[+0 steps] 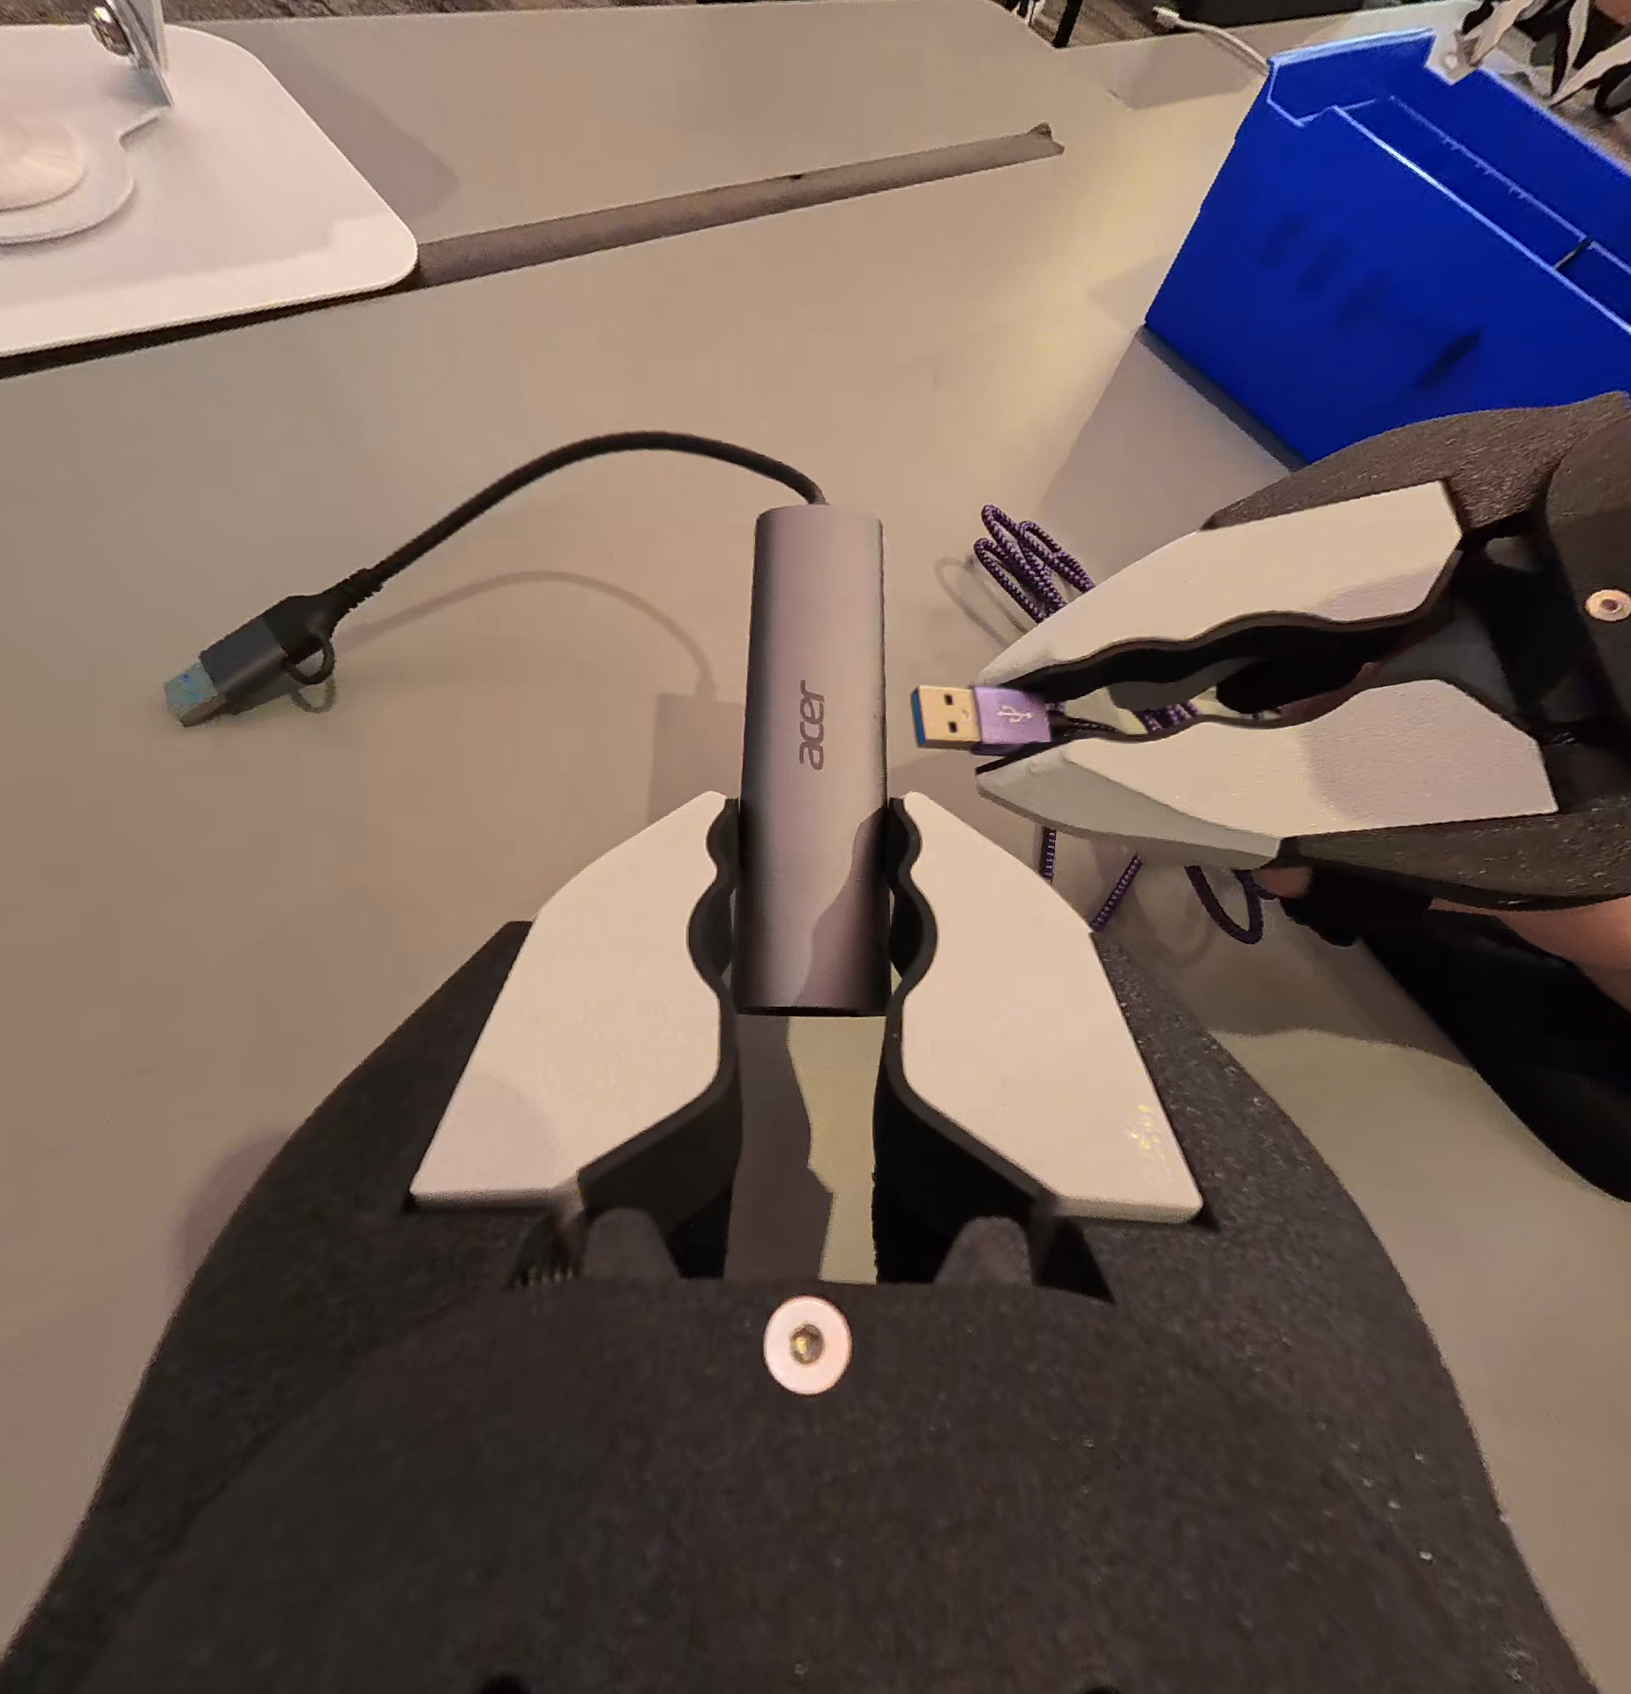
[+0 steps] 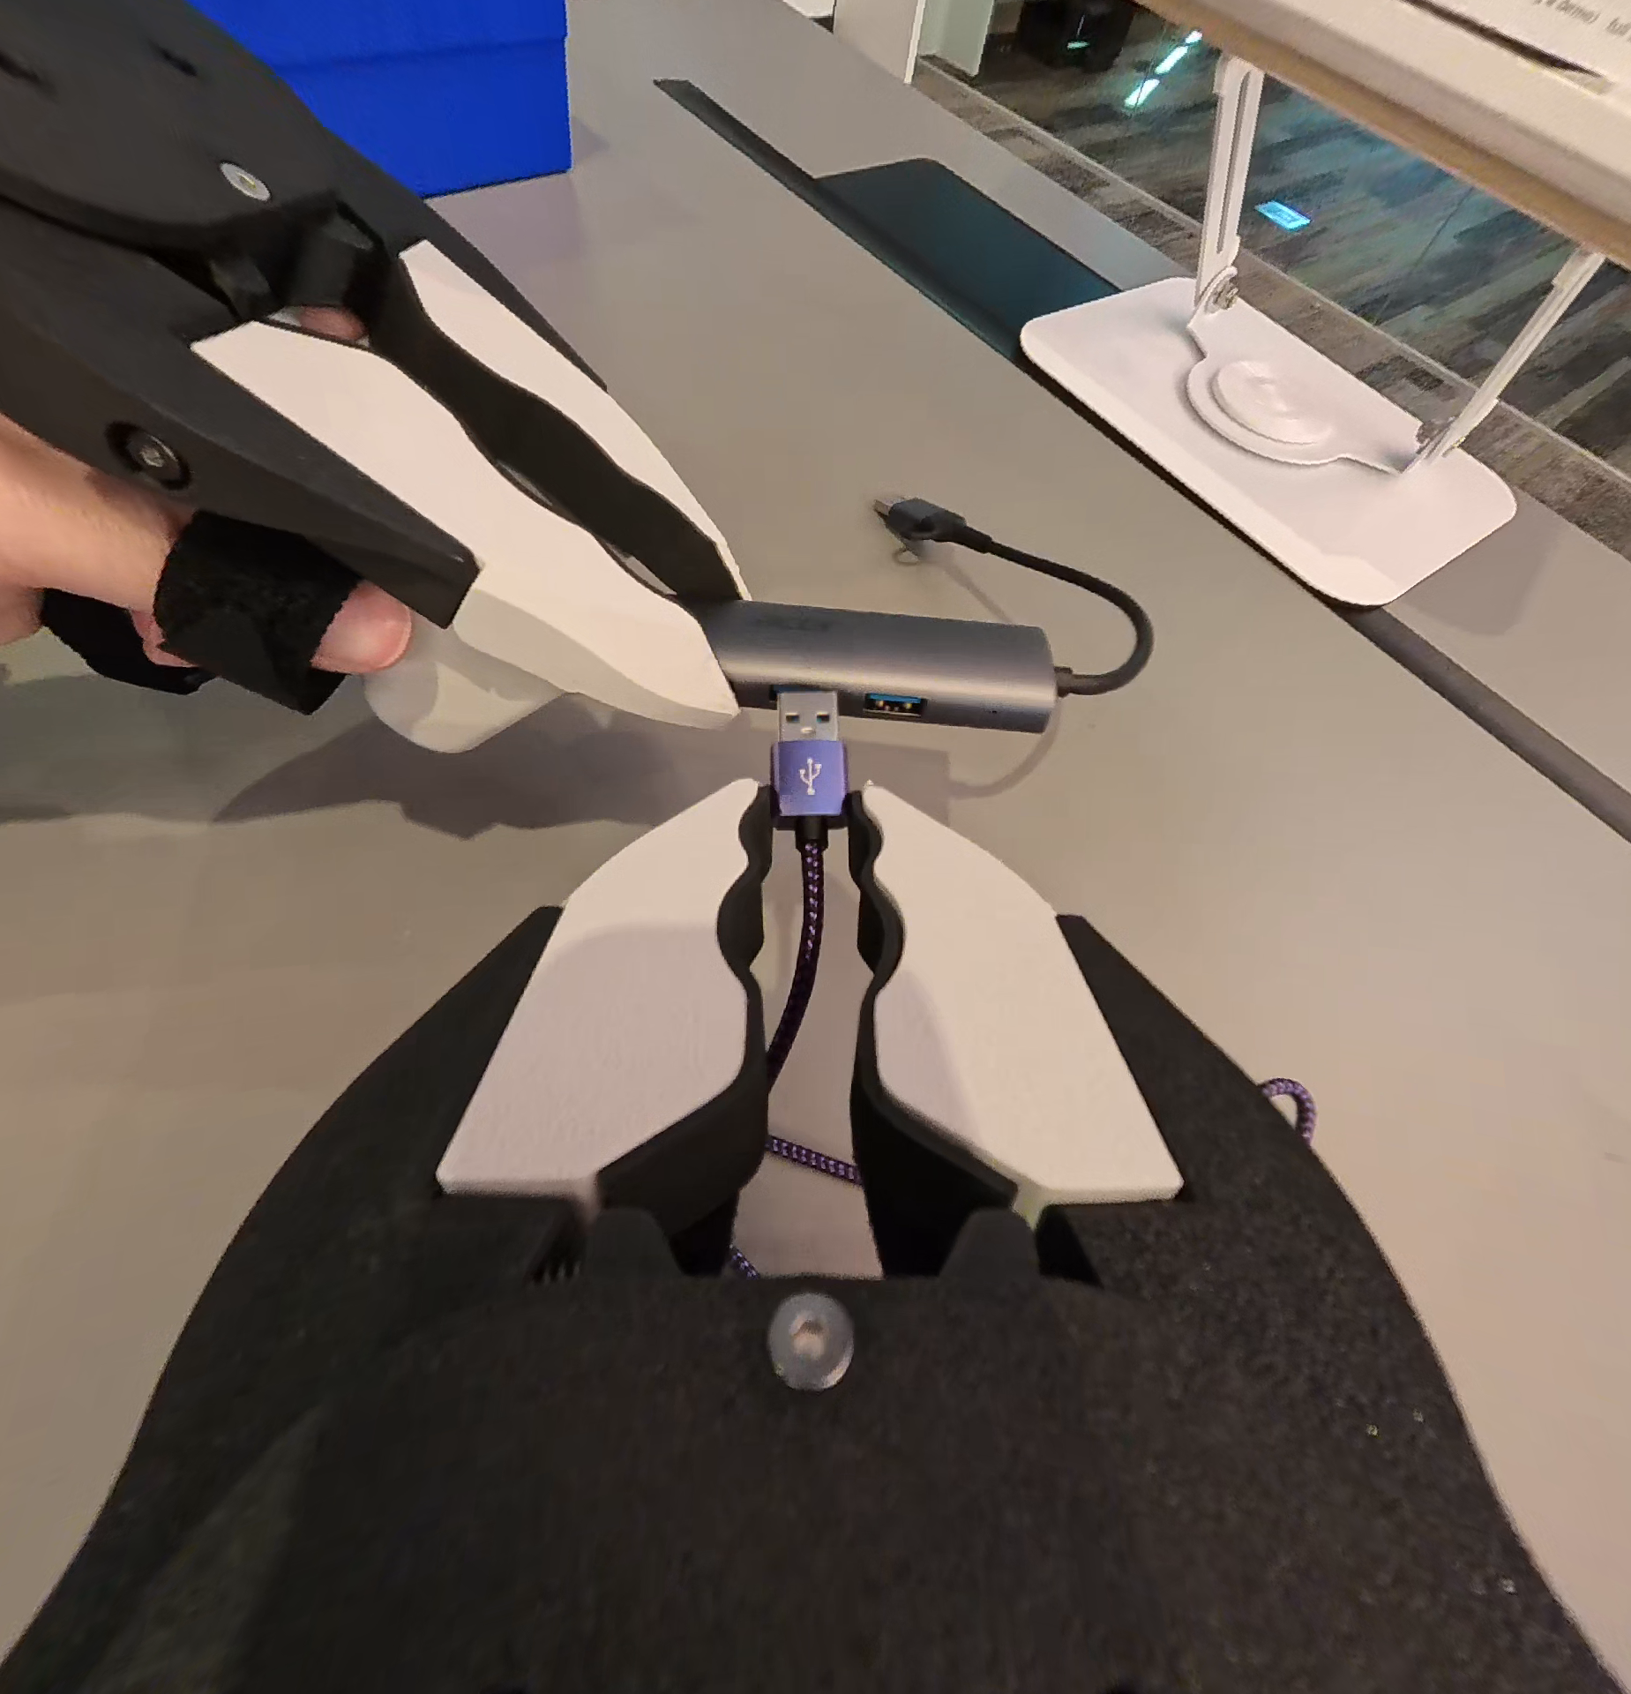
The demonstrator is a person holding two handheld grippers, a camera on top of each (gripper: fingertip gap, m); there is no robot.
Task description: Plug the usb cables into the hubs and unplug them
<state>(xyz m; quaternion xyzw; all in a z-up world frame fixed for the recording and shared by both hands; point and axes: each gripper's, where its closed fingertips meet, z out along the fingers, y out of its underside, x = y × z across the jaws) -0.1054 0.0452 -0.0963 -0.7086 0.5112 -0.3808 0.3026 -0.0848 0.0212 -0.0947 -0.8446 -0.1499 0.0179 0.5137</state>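
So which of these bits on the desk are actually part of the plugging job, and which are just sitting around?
In use:
- grey hub, clamped in the left gripper
- purple USB plug, clamped in the right gripper, just short of the hub's port
- purple braided cable

Just lying about:
- blue bin
- white stand

Right tool [image 2: 807, 796] grips purple plug [image 2: 809, 777] — tip just before grey hub [image 2: 894, 653]; left tool [image 2: 701, 660] clamps it.

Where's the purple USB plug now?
Right wrist view: purple USB plug is held in the right tool, its tip just short of the grey hub.
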